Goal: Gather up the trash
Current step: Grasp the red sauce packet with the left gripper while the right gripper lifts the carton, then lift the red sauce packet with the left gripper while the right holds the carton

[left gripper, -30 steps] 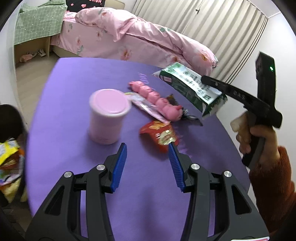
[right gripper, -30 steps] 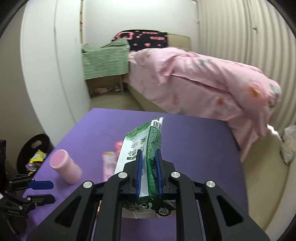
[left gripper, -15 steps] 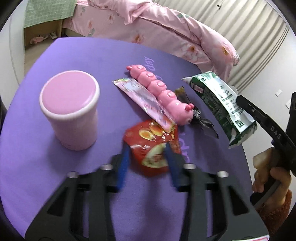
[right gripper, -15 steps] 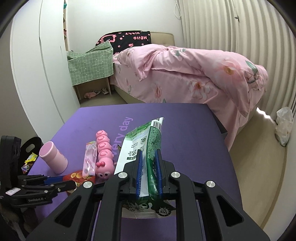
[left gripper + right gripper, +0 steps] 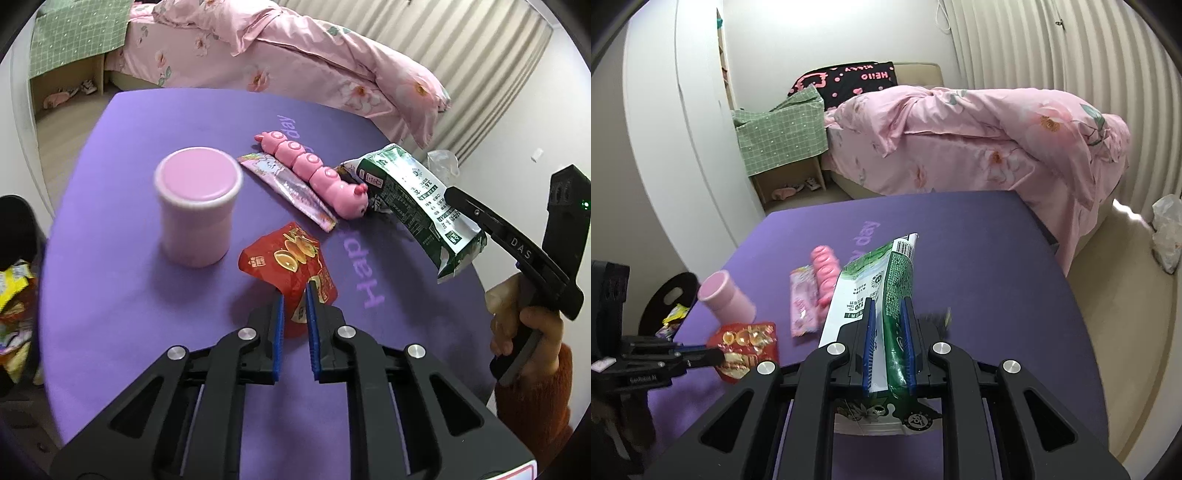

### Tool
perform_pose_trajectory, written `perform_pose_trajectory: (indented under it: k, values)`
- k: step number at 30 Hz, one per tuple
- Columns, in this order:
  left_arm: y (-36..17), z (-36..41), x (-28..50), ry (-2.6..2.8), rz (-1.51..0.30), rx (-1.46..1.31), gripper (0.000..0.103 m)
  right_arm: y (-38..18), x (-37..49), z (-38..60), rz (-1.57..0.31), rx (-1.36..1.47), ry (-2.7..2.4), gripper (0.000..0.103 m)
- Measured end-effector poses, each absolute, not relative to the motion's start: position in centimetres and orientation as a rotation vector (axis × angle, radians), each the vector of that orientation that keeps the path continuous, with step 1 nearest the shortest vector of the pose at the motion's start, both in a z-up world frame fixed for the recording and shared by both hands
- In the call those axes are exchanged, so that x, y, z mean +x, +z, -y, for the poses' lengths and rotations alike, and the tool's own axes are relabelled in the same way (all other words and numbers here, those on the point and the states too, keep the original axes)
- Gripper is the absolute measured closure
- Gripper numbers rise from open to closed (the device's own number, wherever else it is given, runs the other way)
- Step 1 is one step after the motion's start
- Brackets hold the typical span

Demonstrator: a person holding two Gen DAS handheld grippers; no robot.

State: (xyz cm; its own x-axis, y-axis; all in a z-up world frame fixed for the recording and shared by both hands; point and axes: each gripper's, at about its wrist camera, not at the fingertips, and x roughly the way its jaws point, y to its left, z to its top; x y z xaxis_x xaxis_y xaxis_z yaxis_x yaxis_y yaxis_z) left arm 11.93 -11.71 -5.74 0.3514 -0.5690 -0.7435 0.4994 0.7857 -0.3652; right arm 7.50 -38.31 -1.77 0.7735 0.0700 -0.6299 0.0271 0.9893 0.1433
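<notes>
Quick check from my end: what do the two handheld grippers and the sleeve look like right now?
Both are matte black plastic with silver bolts at the finger pivots and blue ribbed pads. The left gripper reads "GenRobot AI" in white on its side in the right wrist view. The right gripper reads "DAS" in white on one finger, and a green light glows on its black body. The hand on it wears a fuzzy rust-orange sleeve. No cables visible.

Home bedroom: pink-quilted bed [image 5: 979, 136], curtains [image 5: 1052, 48].

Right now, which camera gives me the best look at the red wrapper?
The left wrist view: the red wrapper sits central, print legible, its near edge between the closing left gripper. The right wrist view shows it small and low left, side-on, against that gripper's tips.
</notes>
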Motion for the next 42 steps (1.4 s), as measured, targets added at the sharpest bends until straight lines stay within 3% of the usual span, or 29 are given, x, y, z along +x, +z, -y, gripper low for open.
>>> perform_pose_trajectory:
  k: [10, 12, 13, 14, 16, 25, 29, 42]
  values:
    - [-6.0, 8.4, 11.3, -0.68, -0.991, -0.06, 0.092, -4.5, 5.9, 36.1, -0.793, 0.136, 0.047, 0.088]
    - [-6.2, 8.2, 11.3, -0.674, -0.998, -0.072, 0.092, -4.5, 6.0, 35.9, -0.797, 0.139, 0.049, 0.073]
    - [-6.2, 8.2, 11.3, -0.673, -0.999, -0.075, 0.092, -4.4, 6.0, 35.7, -0.797, 0.138, 0.054, 0.057]
    - [-6.3, 8.2, 11.3, -0.673, -0.999, -0.077, 0.092, -4.3, 6.1, 35.4, -0.796, 0.134, 0.061, 0.05]
    - [-6.3, 8.2, 11.4, -0.673, -0.999, -0.076, 0.092, -4.4, 6.7, 34.7, -0.825, 0.109, 0.057, 0.046]
    - [-6.4, 7.7, 11.5, -0.672, -1.004, -0.094, 0.092, -5.7, 10.3, 33.9, -0.898, 0.104, -0.073, 0.045]
    - [-6.0, 6.8, 11.2, -0.681, -0.986, -0.102, 0.092, -5.3, 10.0, 33.8, -0.875, 0.083, -0.069, 0.053]
    - [-1.4, 4.1, 8.9, -0.687, -0.831, -0.067, 0.095, 2.7, 7.1, 29.5, -0.655, 0.031, 0.015, 0.053]
